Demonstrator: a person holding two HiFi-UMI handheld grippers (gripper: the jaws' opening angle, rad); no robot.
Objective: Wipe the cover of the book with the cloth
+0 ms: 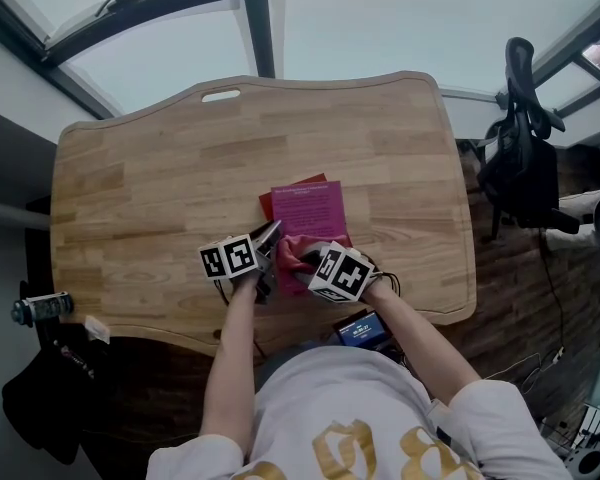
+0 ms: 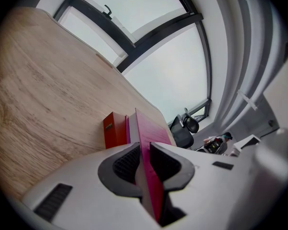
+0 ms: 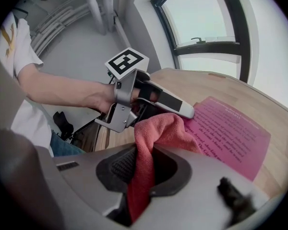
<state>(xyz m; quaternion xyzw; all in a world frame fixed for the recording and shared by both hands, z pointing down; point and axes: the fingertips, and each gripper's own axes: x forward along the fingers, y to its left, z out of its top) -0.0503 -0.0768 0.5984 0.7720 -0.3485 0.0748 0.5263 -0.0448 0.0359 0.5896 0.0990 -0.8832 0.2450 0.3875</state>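
Between right tool (image 3: 143,172) jaws, cloth (image 3: 159,128)

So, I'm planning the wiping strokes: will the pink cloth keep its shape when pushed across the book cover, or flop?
Likely floppy: the cloth bunches in soft folds ahead of the right tool pinching it. Probably light, since that narrow pinch seems enough to hold the whole bunch. Its fuzzy-looking weave may drag rather than slide on the book.
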